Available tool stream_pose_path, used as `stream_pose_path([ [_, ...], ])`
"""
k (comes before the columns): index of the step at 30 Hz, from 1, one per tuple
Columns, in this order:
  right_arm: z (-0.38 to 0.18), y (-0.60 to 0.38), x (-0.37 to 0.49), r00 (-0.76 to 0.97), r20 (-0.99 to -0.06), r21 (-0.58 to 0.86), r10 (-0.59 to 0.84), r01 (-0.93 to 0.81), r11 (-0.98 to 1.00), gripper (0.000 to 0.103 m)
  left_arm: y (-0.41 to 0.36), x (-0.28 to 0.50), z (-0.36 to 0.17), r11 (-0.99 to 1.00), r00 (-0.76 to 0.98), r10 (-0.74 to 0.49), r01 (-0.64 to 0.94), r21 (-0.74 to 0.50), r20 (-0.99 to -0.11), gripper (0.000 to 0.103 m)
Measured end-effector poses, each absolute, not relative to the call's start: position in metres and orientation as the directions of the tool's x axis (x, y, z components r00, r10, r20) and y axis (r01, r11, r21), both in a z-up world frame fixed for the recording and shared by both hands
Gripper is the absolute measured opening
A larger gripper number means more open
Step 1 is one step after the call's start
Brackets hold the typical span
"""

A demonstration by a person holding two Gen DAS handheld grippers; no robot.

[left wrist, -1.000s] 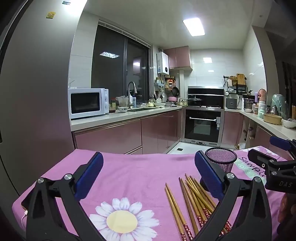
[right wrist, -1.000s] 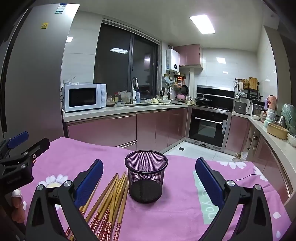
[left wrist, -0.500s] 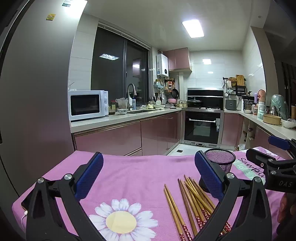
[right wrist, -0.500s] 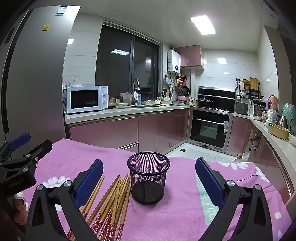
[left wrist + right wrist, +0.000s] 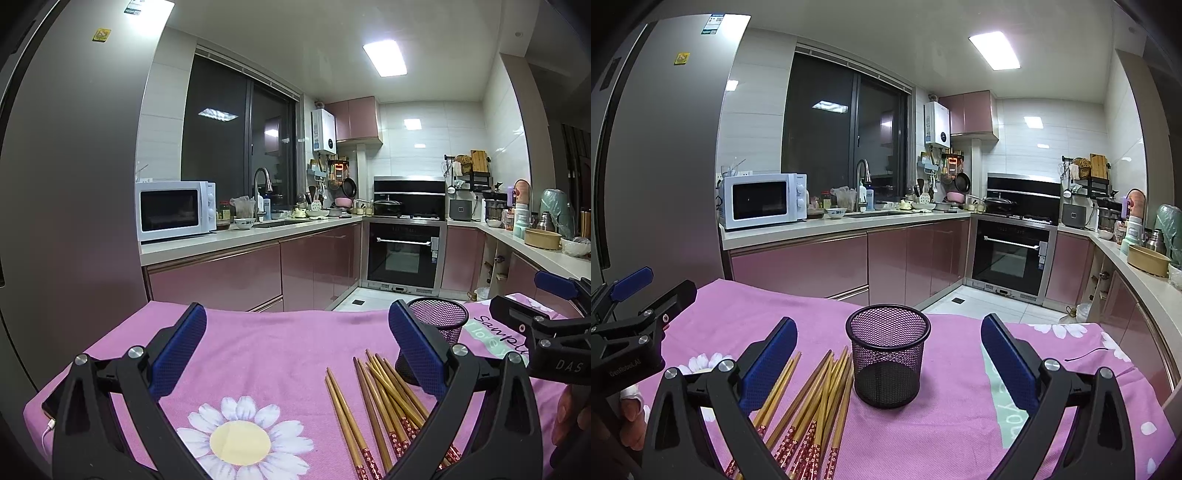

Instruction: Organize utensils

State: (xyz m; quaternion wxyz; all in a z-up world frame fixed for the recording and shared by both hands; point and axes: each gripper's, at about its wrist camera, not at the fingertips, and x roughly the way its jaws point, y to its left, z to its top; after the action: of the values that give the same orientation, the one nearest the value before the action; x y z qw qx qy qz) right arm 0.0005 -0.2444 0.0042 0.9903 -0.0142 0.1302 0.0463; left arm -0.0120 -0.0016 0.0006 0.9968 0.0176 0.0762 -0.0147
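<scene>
Left gripper (image 5: 295, 354) – jaws spread wide, nothing between them, held above the pink flowered cloth (image 5: 266, 343). Right gripper (image 5: 888, 354) – same: wide and empty, aimed at the mesh cup

Nearest, at 6 to 7 o'clock in the right wrist view: chopsticks (image 5: 816, 402), a loose fan lying flat on the cloth, red patterned ends toward the cameras, plain tips pointing away. Several cross and overlap; count uncertain. In the left wrist view the same bundle (image 5: 373, 402) sits at 5 o'clock, partly behind the right-hand finger

Just past them, dead centre of the right wrist view: black mesh cup (image 5: 888, 354), upright, empty as far as the mesh shows. Nearest tips lie just beside its base; whether they touch, cannot tell

Far: counter with microwave (image 5: 762, 200) at 10 o'clock, oven (image 5: 1012, 254) at 2 o'clock. Not in play

Risks, judged from this layout:
- Sticks overlap, so closing on one likely drags or rolls its neighbours, possibly off the near edge
- Thin and flat on soft cloth: pads may skate over or pinch fabric instead
- Cup looks light and is unbraced; a stick arriving at a slant could tip or shove it
- Grippers sit close at the bundle's edge (the right gripper (image 5: 546, 332) shows at 3 o'clock in the left wrist view), so both reaching in together risks a clash
</scene>
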Motion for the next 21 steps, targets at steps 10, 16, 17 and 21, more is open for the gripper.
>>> stream_pose_path([
  [10, 0.0043, -0.2428, 0.0023, 0.961, -0.262, -0.015, 0.089, -0.096, 0.995, 0.096, -0.0025, -0.0116, 0.0005, 0.999, 0.988, -0.030, 0.035, 0.031, -0.153, 0.097],
  [16, 0.0052, -0.2416, 0.0034, 0.961, -0.260, -0.014, 0.091, -0.098, 0.995, 0.096, -0.0032, -0.0120, 0.0004, 0.999, 0.988, -0.033, 0.038, 0.029, -0.150, 0.097],
  [17, 0.0056, -0.2410, 0.0039, 0.962, -0.259, -0.015, 0.090, -0.097, 0.995, 0.096, -0.0033, -0.0115, 0.0004, 0.999, 0.988, -0.032, 0.037, 0.029, -0.150, 0.097],
  [21, 0.0057, -0.2410, 0.0035, 0.961, -0.260, -0.013, 0.091, -0.098, 0.995, 0.096, -0.0040, -0.0112, 0.0005, 0.999, 0.988, -0.033, 0.038, 0.028, -0.150, 0.097],
])
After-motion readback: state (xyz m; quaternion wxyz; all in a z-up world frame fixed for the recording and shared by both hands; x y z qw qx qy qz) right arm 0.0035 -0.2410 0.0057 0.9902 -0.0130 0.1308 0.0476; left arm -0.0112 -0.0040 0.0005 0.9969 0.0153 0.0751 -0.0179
